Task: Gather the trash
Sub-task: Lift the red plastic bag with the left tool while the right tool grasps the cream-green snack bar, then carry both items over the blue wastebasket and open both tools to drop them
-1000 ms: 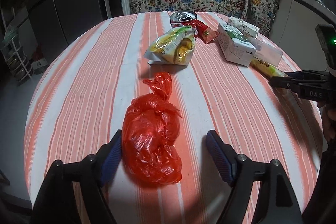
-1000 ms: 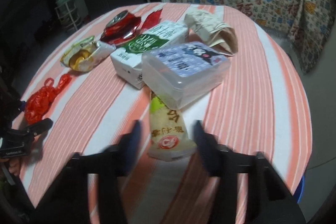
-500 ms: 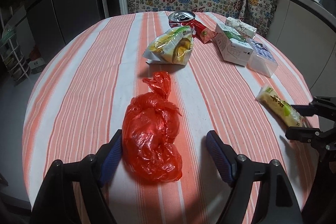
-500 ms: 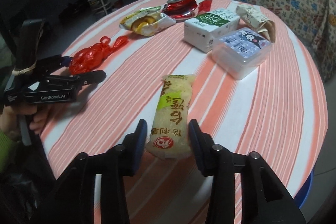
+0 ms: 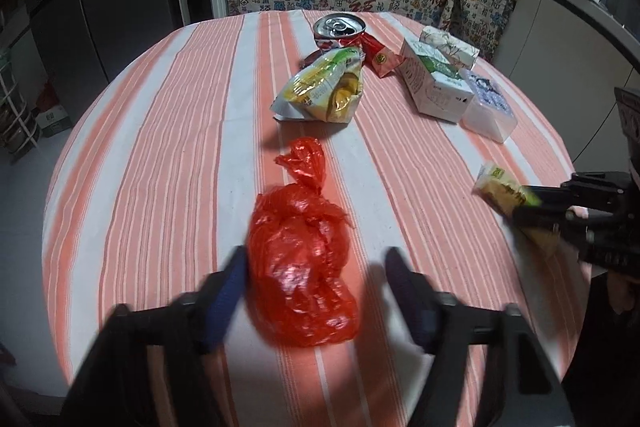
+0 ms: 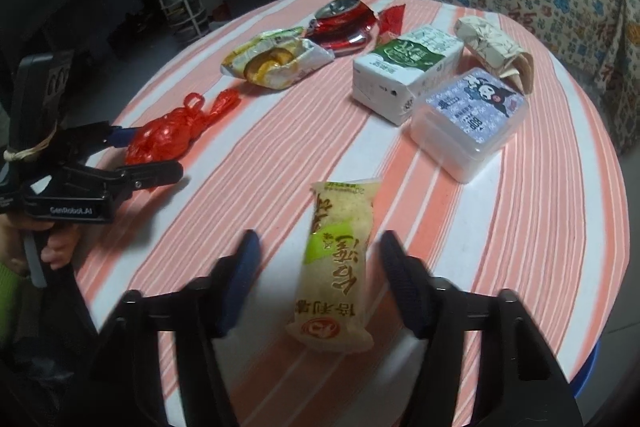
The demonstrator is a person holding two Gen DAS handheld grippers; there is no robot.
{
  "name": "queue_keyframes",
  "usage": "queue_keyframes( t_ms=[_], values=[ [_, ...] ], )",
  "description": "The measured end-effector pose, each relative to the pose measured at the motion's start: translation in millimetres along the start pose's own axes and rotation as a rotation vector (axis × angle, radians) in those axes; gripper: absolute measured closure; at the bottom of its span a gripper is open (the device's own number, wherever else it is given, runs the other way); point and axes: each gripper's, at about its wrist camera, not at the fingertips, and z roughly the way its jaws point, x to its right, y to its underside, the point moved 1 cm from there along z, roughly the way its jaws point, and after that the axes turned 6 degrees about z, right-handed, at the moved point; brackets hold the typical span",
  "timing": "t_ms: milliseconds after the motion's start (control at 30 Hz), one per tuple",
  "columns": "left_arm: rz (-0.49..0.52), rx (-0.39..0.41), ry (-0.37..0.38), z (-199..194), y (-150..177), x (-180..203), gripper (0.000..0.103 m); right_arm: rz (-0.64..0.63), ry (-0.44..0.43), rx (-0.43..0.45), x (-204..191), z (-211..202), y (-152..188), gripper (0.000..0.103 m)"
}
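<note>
1. On the left of the round striped table (image 5: pixel 160 147), the cloth is bare out to its curved edge, with dark floor beyond: wide open room there.
2. Near the front edge lies a knotted red plastic bag (image 5: pixel 300 267), between the fingers of the left gripper (image 5: pixel 317 255). Its jaws have just been closing; one pad touches the bag, the other stands off it, so it is not yet clenched.
3. Beyond the bag a strip of bare cloth leads to a torn yellow-green snack bag (image 5: pixel 324 91), then a crushed red can (image 5: pixel 339 29) and a red wrapper (image 5: pixel 380 57) near the far edge.
4. Rightward, a green-and-white carton (image 5: pixel 434 87) touches a clear lidded box (image 5: pixel 488 107).
5. Near the right front edge a pale snack packet (image 6: pixel 340 267) lies lengthwise between the fingers of the right gripper (image 6: pixel 321 239). Those jaws have just been closing too, yet gaps show on both sides: released.
</note>
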Motion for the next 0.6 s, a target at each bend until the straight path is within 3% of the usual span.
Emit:
queue_keyframes(
  t_ms=[67,267,600],
  values=[
    [-0.004,-0.003,0.002,-0.8,1.6,-0.3,0.064,0.015,0.001,0.011,3.5,-6.3,0.3,0.087],
    [-0.018,0.059,0.051,-20.7,6.5,12.6,0.067,0.04,-0.007,0.055,9.7,-27.2,4.8,0.088],
    [0.038,0.094,0.152,-29.3,-10.6,77.5,0.067,0.087,0.01,0.076,30.2,-40.2,16.8,0.088]
  ],
)
